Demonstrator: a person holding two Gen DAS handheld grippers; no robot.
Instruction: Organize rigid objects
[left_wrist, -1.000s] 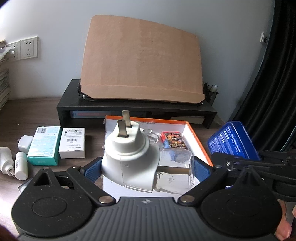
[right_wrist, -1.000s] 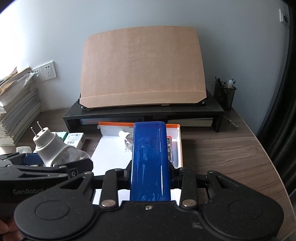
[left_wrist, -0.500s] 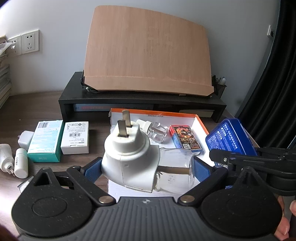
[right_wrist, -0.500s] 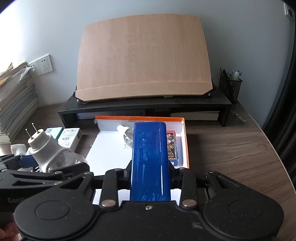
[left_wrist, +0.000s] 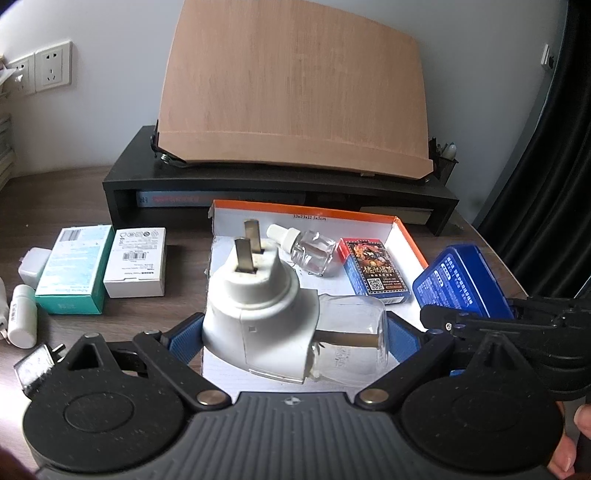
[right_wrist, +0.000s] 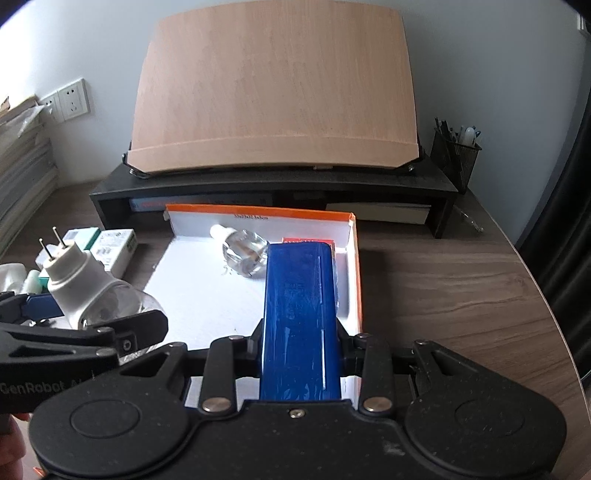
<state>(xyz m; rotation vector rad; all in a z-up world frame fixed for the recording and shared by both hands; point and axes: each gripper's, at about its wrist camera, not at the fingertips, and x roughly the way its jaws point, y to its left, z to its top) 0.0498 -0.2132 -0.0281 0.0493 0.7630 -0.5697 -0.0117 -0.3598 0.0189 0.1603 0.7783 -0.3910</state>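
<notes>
My left gripper is shut on a white plug-in vaporizer with a clear bottle on its side, prongs pointing up; it also shows as the vaporizer at the left of the right wrist view. My right gripper is shut on a long blue case, seen as the blue case at the right of the left wrist view. Both hang over the near part of an orange-rimmed white box. Inside the box lie a small clear bottle and a card pack.
Left of the box sit a teal carton, a white carton and a small white bottle. Behind stands a black monitor riser bearing a cardboard sheet. A pen holder is at the back right.
Both grippers have sunk and drawn back a little with their loads. The box's contents, the clear bottle and the card pack, have come into fuller view.
</notes>
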